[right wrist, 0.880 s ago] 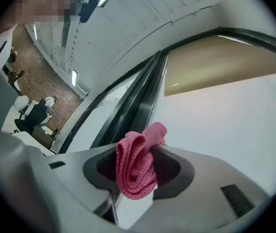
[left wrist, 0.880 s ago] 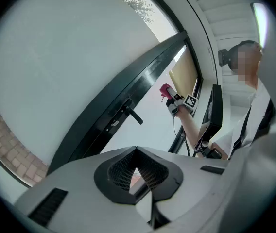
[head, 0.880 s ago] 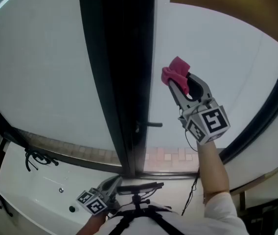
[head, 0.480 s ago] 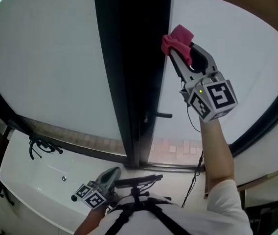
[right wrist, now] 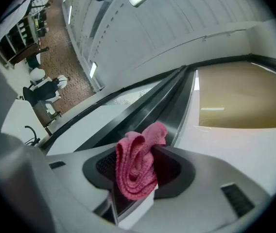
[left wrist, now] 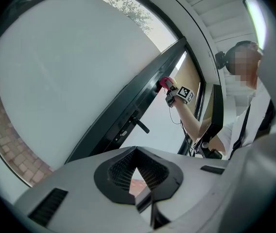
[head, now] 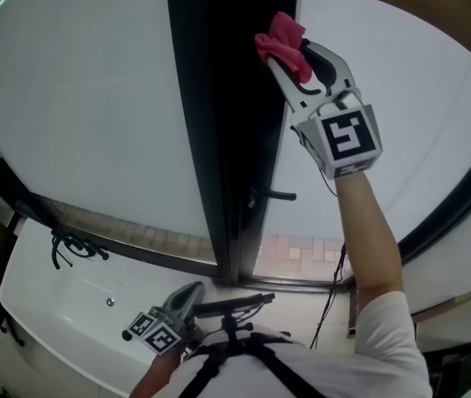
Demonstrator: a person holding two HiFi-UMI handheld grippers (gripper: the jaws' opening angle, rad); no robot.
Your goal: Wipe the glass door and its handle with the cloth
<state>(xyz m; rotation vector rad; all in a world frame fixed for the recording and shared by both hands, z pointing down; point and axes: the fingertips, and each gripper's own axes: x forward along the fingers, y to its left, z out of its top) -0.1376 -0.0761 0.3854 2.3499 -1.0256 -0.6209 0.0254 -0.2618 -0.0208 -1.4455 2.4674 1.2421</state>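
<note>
The glass door (head: 86,106) fills nearly all of the head view, its pale panes split by a dark frame (head: 219,123) that runs from the top edge down toward us. That frame gives the long axis for the work: any stroke along it goes up or down the door.

Our right arm is raised high, and the right tool (head: 288,56) points at the upper stretch of the frame, at the edge where the right-hand pane meets it. The left tool (head: 187,297) hangs low near our body, well apart from the glass. In its own view its jaws are pressed together with nothing between them, so we judge it idle.

The handle (head: 279,195) is a short dark lever sticking out from the frame toward the right pane. It sits well below the right tool, on the same side of the frame.

The cloth (head: 281,40) is a bunched pink wad pinched between the right tool's jaws, bulging past their tips. It lies against or just beside the frame edge; we cannot tell whether it presses on it.

Reaching the handle would mean drawing the cloth down along the frame's long axis, and the right hand is clearly the nearer one.
</note>
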